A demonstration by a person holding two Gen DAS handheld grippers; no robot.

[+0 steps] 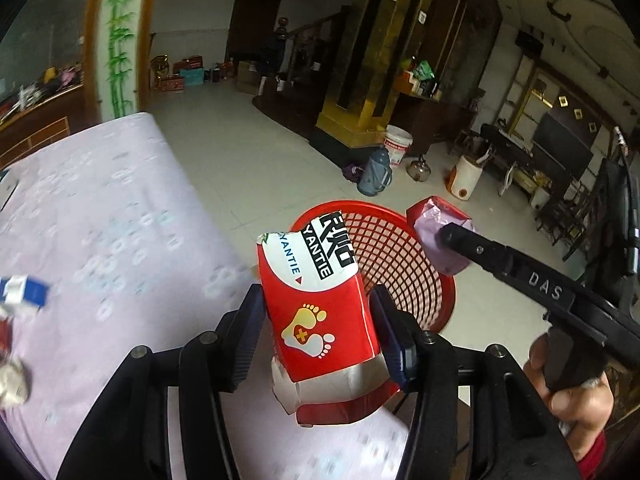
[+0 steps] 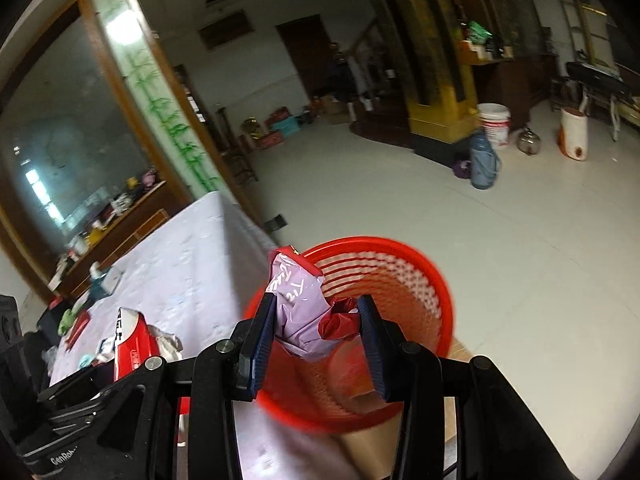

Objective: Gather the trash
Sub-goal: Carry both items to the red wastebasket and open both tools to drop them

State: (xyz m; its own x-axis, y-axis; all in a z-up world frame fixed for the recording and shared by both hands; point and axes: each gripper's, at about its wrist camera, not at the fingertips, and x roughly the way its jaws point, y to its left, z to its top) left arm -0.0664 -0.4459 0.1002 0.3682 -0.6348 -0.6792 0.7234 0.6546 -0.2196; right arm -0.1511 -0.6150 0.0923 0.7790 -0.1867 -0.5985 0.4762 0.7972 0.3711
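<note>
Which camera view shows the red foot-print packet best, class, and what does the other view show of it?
The left wrist view: the red foot-print packet fills the centre, clamped upright in the left gripper, its lettering and foot logo legible, with the red basket behind it. The right wrist view catches only a partial side of it at lower left.

The red basket (image 2: 400, 280) is motion-blurred; scraps (image 1: 16, 320) at the table's left edge (blurred) stay unidentifiable.

The red packet (image 1: 320, 312) reads "YANTIE"; the right tool (image 1: 444, 236) bears "DAS".
</note>
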